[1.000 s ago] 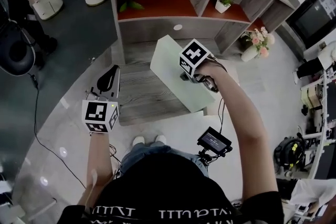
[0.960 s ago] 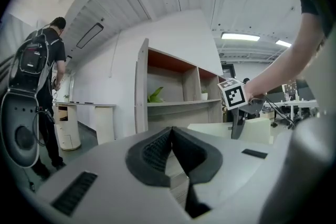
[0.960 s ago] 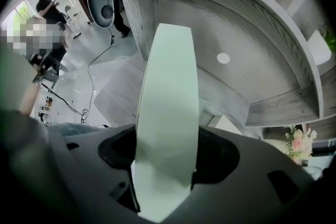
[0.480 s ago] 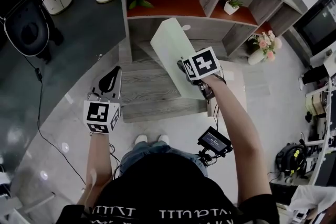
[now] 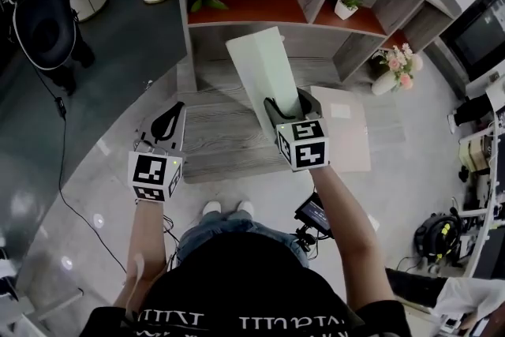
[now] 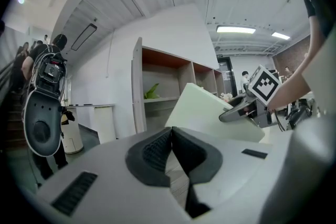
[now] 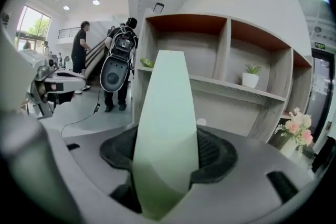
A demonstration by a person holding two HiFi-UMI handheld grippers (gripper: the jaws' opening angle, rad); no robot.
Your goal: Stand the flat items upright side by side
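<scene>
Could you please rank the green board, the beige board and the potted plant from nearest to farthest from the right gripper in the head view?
1. green board, clamped in the right gripper.
2. beige board, lying flat at its right.
3. potted plant, on the shelf beyond.

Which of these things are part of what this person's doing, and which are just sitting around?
In the job: pale green flat box, held up tilted; beige flat item, lying flat.
Just lying about: small potted plant; flower vase; leafy plant on the shelf.
</scene>
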